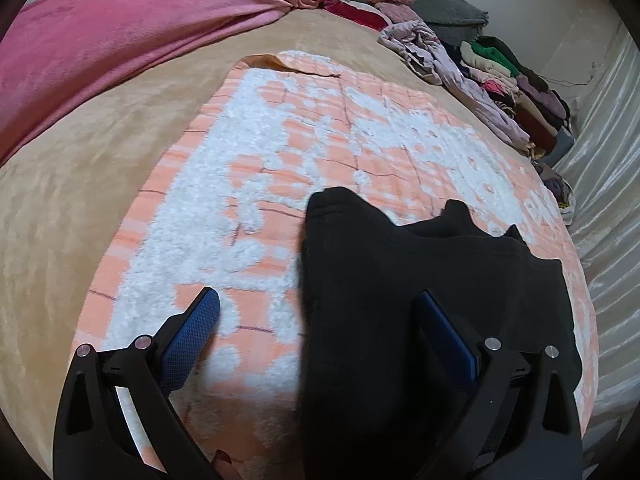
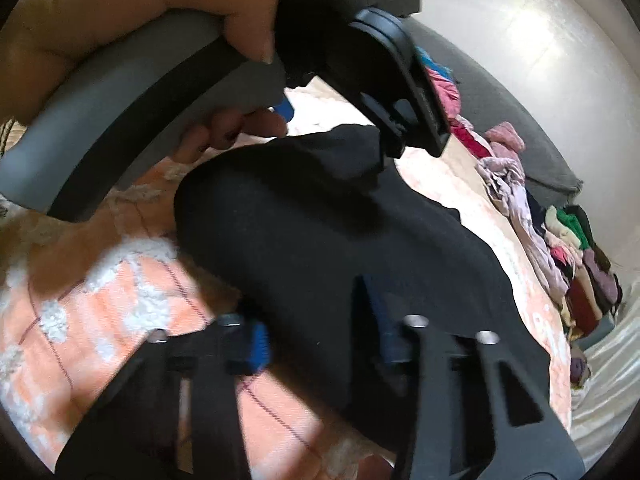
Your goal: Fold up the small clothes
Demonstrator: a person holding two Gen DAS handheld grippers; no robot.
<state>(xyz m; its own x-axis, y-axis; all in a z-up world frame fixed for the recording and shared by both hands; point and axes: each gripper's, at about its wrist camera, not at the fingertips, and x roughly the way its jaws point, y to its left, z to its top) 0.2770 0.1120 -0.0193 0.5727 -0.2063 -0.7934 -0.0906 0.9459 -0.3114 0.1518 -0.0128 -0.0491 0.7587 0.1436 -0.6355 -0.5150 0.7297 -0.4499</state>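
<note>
A small black garment (image 1: 420,280) lies on an orange and white fleecy blanket (image 1: 280,152). My left gripper (image 1: 320,312) is open just above it, left pad (image 1: 192,332) over the blanket and right pad (image 1: 448,336) over the black cloth. In the right wrist view the same garment (image 2: 320,240) fills the middle. My right gripper (image 2: 320,332) is open, its blue pads (image 2: 256,344) blurred, low over the garment's near edge. The hand-held left gripper body (image 2: 360,60) shows above the garment.
A tan bedcover (image 1: 80,180) lies under the blanket. A pink blanket (image 1: 120,40) is bunched at the far left. A row of folded and loose clothes (image 1: 500,76) lines the far right edge, by a grey blanket (image 1: 440,0) and a pale wall.
</note>
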